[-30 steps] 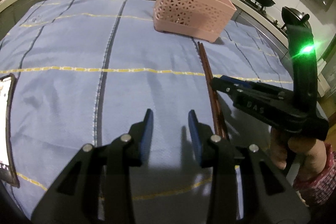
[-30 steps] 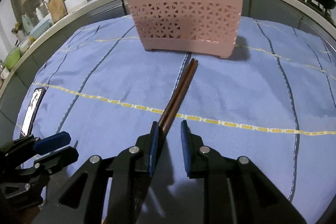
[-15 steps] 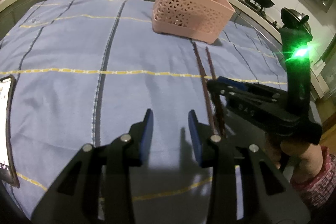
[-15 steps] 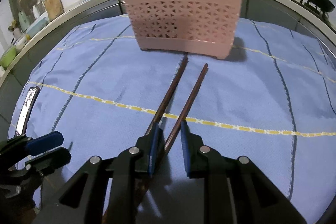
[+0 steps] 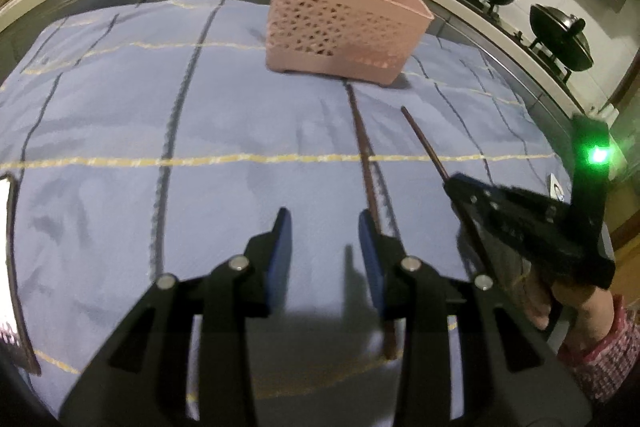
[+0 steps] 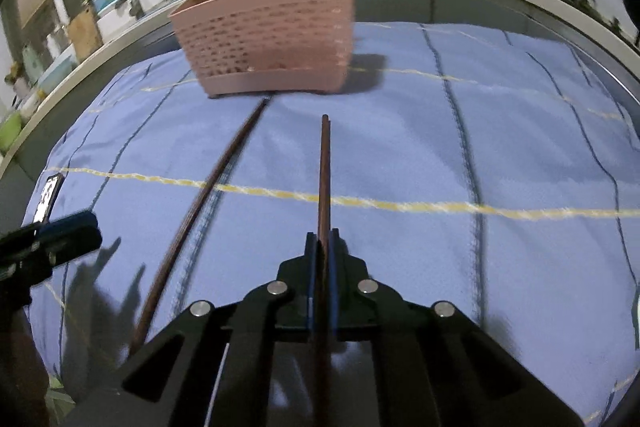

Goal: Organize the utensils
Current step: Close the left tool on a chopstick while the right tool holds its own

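Scanning from my left, I see a phone (image 5: 10, 267) lying at the edge of the blue cloth (image 5: 120, 147) that covers the table, its screen lit. My left gripper (image 5: 325, 251) hovers low over the cloth with its fingers (image 5: 280, 259) spread wide and nothing between them. Just beside its right finger, one brown chopstick (image 5: 364, 163) lies flat on the cloth, its far tip close to the foot of the pink basket (image 5: 344, 31), its near end running under the gripper body. The basket stands upright at the far middle of the cloth, and several utensils stick up out of it, though I cannot tell which compartments they sit in. Further right, my right gripper (image 6: 320, 251) has its fingers (image 6: 334, 279) pressed together on the second chopstick (image 6: 325, 171), which juts straight forward toward the basket and stops short of it. From the left wrist view this held chopstick (image 5: 426, 143) angles up clear of the cloth, apart from the one lying down. From the right wrist view, the lying chopstick (image 6: 208, 195) sits to the left of the held one. Beyond the table on the far right, two dark pans (image 5: 560, 39) rest on a stove.
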Demonstrator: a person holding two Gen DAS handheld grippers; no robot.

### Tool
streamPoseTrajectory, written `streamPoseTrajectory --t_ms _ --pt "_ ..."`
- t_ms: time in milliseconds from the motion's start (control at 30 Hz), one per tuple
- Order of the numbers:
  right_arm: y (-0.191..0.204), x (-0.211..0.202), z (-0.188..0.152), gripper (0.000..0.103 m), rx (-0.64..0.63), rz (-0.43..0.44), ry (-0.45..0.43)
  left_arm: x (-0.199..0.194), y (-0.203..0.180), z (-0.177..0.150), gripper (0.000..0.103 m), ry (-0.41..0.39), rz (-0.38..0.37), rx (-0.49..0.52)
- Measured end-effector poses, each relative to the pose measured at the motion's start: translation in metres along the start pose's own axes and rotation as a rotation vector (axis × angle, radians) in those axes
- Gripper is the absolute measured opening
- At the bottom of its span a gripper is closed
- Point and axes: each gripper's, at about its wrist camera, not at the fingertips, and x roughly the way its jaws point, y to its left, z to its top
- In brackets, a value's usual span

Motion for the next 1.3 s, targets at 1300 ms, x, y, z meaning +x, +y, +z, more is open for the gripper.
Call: streamPoseTrajectory --t_ms 1300 --pt "-0.018 0.015 0.034 0.007 0.000 0.123 0.087 0.064 -0.025 0.041 0.022 0.094 0.140 0.179"
